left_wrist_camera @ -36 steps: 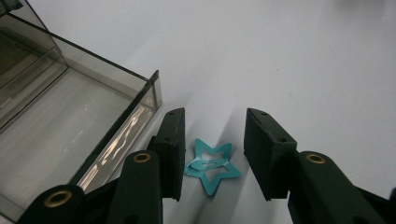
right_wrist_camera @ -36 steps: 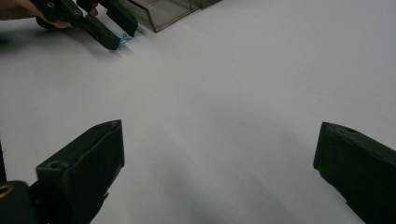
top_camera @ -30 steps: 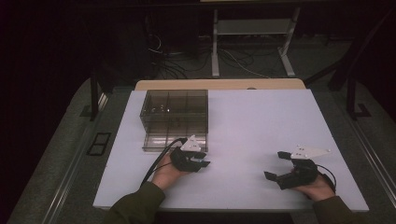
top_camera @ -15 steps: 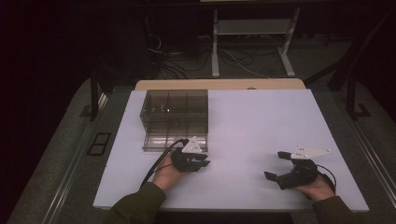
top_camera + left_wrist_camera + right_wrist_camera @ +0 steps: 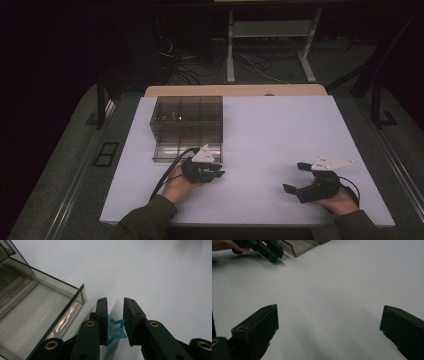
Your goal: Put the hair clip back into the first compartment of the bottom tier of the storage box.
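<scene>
High view, surface (image 5: 280, 135): a white board is lying across the table, with dark floor and cables showing beyond its far edge.
High view, box (image 5: 187, 127): a clear smoky box with dividers is sitting on the left half of the surface, toward the far side.
High view, left gripper (image 5: 216, 174): it is resting low on the surface just beside the near right corner of the box, with a hand (image 5: 177, 186) holding it from behind and a cable looping off to the left.
High view, right gripper (image 5: 295, 177): it is sitting near the right near corner of the surface, well apart from the box, with its jaws standing spread.
Left gripper view, star (image 5: 115, 328): a small teal star-shaped piece is sitting between the two black jaws, touching the left one; the jaws are standing close together with a gap on the right side of the star.
Left gripper view, box (image 5: 37, 315): its corner is lying just left of the jaws.
Right gripper view, right gripper (image 5: 329, 332): the jaws are gaping wide over bare surface with nothing between them.
Right gripper view, left gripper (image 5: 275, 255): it is showing at the top left, beside the box (image 5: 302, 246).
</scene>
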{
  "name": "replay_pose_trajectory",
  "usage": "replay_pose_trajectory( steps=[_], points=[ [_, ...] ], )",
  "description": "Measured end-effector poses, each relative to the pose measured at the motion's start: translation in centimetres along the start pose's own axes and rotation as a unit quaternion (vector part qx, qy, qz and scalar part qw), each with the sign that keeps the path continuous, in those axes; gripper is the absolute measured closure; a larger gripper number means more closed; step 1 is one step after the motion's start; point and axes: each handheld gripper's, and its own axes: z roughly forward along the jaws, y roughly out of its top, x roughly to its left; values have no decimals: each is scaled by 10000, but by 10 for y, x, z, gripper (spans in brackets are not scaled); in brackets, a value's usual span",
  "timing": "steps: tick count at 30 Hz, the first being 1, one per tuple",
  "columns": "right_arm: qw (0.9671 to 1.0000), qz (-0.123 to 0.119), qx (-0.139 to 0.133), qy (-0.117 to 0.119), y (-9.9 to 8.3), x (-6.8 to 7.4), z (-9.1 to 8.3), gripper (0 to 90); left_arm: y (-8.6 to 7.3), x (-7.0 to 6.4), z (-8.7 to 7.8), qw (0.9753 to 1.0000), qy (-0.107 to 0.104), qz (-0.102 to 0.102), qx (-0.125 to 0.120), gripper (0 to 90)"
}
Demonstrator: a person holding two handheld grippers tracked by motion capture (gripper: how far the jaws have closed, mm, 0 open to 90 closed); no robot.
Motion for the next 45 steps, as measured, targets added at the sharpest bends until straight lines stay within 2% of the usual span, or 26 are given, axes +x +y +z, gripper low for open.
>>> replay_pose_trajectory(
  steps=[27,45],
  points=[
    [10000,-63,-2,11,0,0,2,13,2,2,-17,9994,-232,-182,-206,734],
    [9999,-103,26,27,-1,1,2,13,2,6,-29,9991,-92,-249,-316,734]
  ],
)
